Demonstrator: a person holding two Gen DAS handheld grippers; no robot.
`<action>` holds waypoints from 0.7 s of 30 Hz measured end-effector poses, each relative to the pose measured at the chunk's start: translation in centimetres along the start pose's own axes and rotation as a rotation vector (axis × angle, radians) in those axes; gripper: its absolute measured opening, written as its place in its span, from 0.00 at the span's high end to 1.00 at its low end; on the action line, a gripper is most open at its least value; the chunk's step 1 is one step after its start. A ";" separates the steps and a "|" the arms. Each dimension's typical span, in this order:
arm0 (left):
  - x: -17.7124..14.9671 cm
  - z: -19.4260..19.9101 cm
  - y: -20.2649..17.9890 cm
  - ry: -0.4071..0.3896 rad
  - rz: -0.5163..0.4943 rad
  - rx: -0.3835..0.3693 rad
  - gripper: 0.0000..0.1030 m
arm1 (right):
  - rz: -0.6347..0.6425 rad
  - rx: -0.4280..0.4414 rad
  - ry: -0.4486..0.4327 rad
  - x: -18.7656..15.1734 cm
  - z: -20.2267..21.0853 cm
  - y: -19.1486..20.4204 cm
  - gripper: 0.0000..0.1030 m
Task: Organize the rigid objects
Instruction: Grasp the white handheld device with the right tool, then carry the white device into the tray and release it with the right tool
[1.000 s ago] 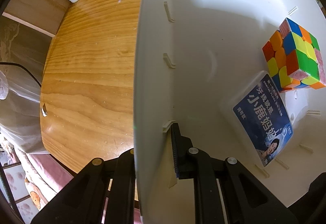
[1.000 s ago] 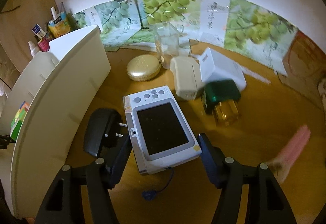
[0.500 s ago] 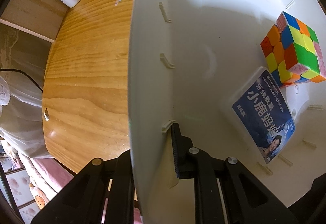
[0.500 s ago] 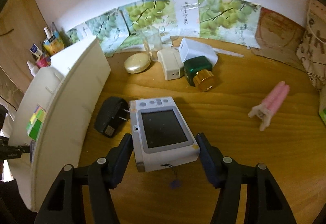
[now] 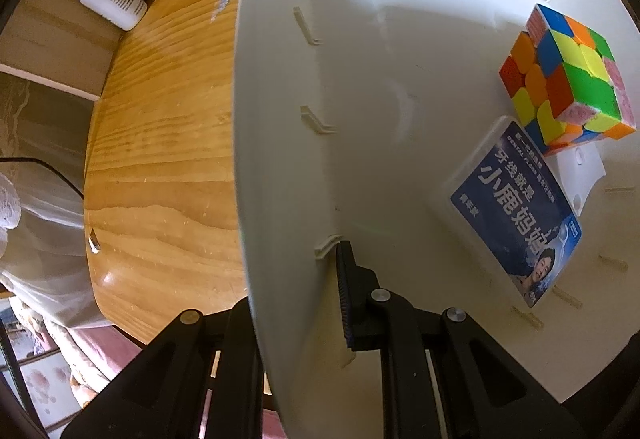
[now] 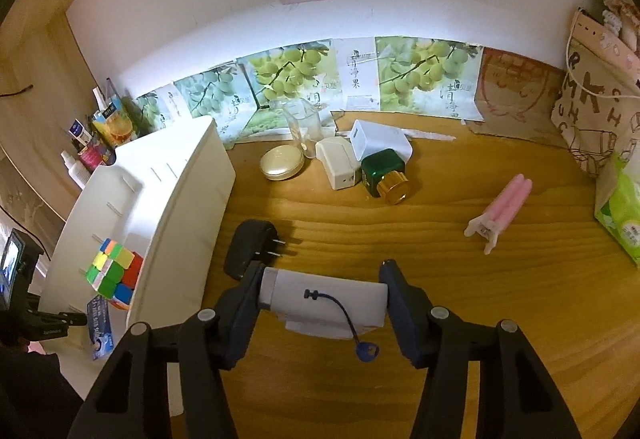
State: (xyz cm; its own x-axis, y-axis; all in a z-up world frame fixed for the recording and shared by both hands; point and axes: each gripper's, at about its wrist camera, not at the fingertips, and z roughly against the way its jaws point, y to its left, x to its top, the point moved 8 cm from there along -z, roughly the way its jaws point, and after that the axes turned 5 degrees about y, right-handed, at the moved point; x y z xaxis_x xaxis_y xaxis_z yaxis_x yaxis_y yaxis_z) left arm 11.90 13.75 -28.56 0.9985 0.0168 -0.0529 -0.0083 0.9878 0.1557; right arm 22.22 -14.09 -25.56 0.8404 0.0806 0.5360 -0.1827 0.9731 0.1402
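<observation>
Device gripped, bin wall clamped

The right hand-held gripper (image 6: pixel 322 297) has just been closing its jaws and is clamped on a white handheld device (image 6: pixel 324 299) with a blue cord, lifted off the tabletop (image 6: pixel 460 299). Just beyond its left finger lies a black plug adapter (image 6: pixel 250 249). The left hand-held gripper (image 5: pixel 296 303) is pinched shut on the white storage bin's (image 5: pixel 280 119) wall; to its right, inside, sit a Rubik's cube (image 5: pixel 568 87) and a floss box (image 5: pixel 516 215)

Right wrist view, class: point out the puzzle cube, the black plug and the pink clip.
Puzzle cube (image 6: pixel 114 266): right wrist view, its top face.
Black plug (image 6: pixel 247 249): right wrist view, middle of its body.
Pink clip (image 6: pixel 507 202): right wrist view, its pink handles.
</observation>
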 end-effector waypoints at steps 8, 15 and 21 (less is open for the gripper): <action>-0.2 -0.1 0.1 -0.008 -0.041 -0.039 0.85 | 0.023 0.006 -0.055 0.9 2.5 2.6 0.43; -0.3 0.1 0.1 -0.016 -0.081 -0.052 0.88 | 0.078 0.044 -0.132 2.6 5.1 6.3 0.43; -0.3 0.2 0.4 -0.017 -0.115 -0.059 0.92 | 0.137 0.090 -0.198 3.8 7.5 9.8 0.43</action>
State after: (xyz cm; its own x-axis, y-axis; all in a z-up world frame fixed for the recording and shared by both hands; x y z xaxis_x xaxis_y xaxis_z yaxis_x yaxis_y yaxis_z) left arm 11.62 14.13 -28.30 0.9937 -0.0997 -0.0506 0.1041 0.9903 0.0916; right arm 19.79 -5.91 -15.89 0.6896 0.1580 0.7068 -0.3401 0.9322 0.1235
